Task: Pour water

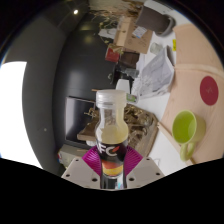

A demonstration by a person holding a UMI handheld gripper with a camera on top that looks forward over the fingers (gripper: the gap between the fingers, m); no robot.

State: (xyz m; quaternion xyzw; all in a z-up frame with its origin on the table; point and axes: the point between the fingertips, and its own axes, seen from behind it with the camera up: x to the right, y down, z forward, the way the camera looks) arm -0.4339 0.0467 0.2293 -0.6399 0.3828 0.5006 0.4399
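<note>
At the lower centre of the frame, the gripper (110,170) stands clamped on a clear, white-capped plastic bottle (110,130), left of a lime-green cup (184,126)

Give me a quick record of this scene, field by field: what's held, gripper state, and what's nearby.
held item: bottle with pale cap, amber liquid low inside
bottle pose: roughly upright, between the fingers
gripper: shut on the bottle, pink pads pressing its lower part
green cup: beyond the fingers, off to one side, on a pale surface
pink round item: farther along the same surface
pouring: not visible yet
</note>
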